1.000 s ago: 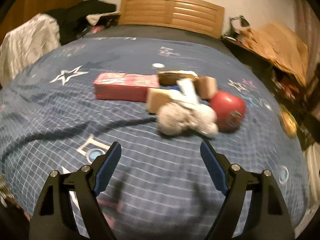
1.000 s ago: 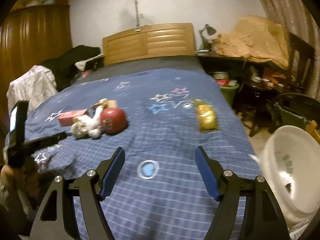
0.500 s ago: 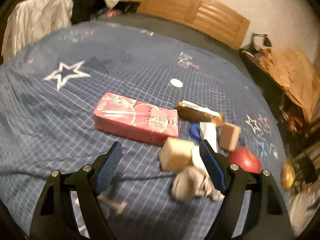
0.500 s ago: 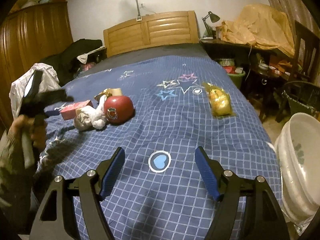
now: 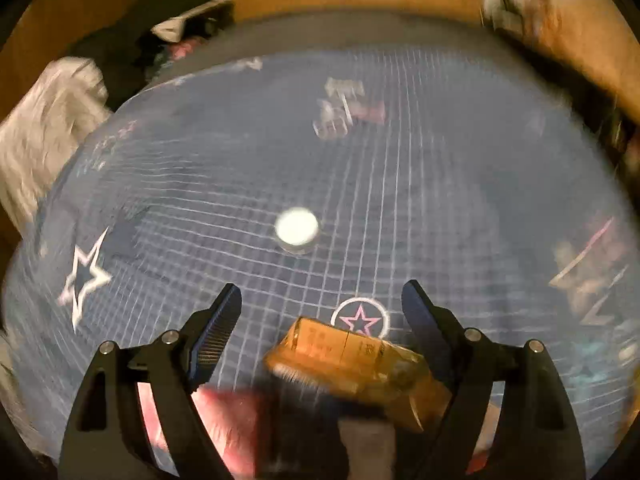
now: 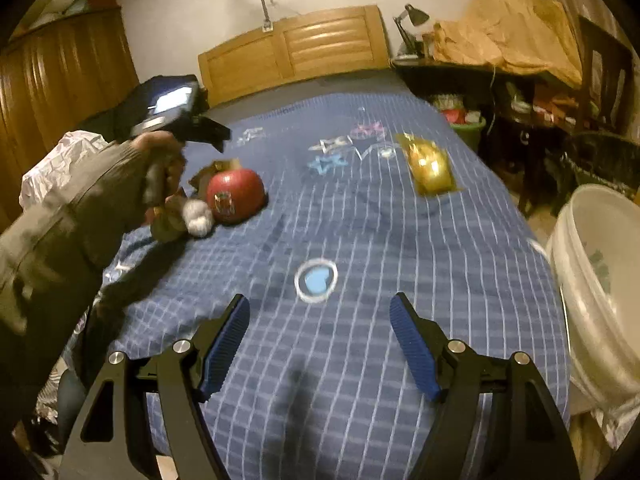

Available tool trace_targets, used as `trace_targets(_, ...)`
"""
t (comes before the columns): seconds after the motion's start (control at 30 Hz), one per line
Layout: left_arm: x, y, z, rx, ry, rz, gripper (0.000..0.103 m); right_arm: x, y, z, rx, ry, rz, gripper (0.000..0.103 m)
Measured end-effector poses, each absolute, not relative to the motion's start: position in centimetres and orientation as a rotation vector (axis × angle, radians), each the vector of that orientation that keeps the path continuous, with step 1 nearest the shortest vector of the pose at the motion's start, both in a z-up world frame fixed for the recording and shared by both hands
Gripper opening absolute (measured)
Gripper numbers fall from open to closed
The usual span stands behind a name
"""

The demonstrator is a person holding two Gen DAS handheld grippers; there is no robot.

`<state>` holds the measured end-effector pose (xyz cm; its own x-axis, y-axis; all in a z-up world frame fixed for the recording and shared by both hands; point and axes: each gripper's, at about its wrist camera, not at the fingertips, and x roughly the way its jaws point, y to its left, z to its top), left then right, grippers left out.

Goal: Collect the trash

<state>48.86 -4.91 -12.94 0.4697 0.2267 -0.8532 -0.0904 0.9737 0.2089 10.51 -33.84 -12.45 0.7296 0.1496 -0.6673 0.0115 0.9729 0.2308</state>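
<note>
In the left wrist view my left gripper [image 5: 322,304] hangs over the trash pile on the blue bedspread [image 5: 440,200], its jaws opening. A brown wrapped packet [image 5: 356,360] lies between them, close to the right finger, and no pad presses on it. A pink box [image 5: 224,412] shows blurred under the left finger. A white round cap [image 5: 297,226] lies ahead. My right gripper [image 6: 320,316] stands open and empty above the bedspread. From there I see a red ball-shaped item [image 6: 235,196], crumpled white tissue [image 6: 198,216] and a gold wrapper [image 6: 430,166].
A white lined bucket [image 6: 592,280] stands off the bed's right edge. A person's sleeve [image 6: 80,216] reaches over the left side. The wooden headboard [image 6: 296,48] is at the far end, with piled clothes [image 5: 44,128] on the left and a cluttered desk [image 6: 500,60] on the right.
My left gripper has swung forward over the pile: the tissue and red ball dropped out of its view, and the brown packet now sits between its fingers. The right gripper has dipped slightly.
</note>
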Motion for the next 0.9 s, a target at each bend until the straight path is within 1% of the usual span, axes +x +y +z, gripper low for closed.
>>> trace_targets(0.07,49.5,-6.0,-16.1,0.292,1.194,0.206,0.079,10.1,-34.0,-13.0,0.235,0.763,0.072,0.074)
trace_targets(0.1,48.9,-5.8,-16.1,0.269,1.208,0.164,0.079,10.0,-34.3,-13.2,0.243,0.765,0.069,0.074)
trace_targets(0.27,43.8,-3.8,-12.6,0.248,1.241,0.023,0.079,9.9,-35.8,-13.9,0.308,0.768,0.068,0.074)
trace_targets(0.37,39.1,-2.2,-12.0,0.278,1.277,-0.048,0.079,9.7,-36.4,-14.0,0.344,0.757,0.074,0.074)
trace_targets(0.43,35.3,-1.5,-13.0,0.314,1.331,-0.096,0.079,9.4,-36.6,-13.9,0.349,0.75,0.072,0.074)
trace_targets(0.47,32.1,-1.1,-14.0,0.332,1.363,-0.144,0.079,9.3,-36.7,-13.8,0.35,0.747,0.072,0.075)
trace_targets(0.53,28.7,-0.4,-14.4,0.335,1.342,-0.158,0.079,9.0,-36.9,-13.5,0.35,0.738,0.068,0.076)
trace_targets(0.63,24.2,2.9,-13.4,0.209,1.259,-0.09,0.08,8.8,-37.1,-13.2,0.354,0.73,0.065,0.077)
trace_targets(0.73,21.3,6.3,-11.5,0.076,1.156,-0.087,0.08,8.8,-36.4,-12.9,0.352,0.726,0.088,0.077)
trace_targets(0.83,20.1,10.0,-10.1,-0.07,1.073,0.009,0.08,9.0,-34.6,-12.6,0.33,0.732,0.131,0.077)
trace_targets(0.9,17.6,11.6,-8.7,-0.146,0.985,0.018,0.08,8.7,-33.0,-12.1,0.307,0.723,0.182,0.077)
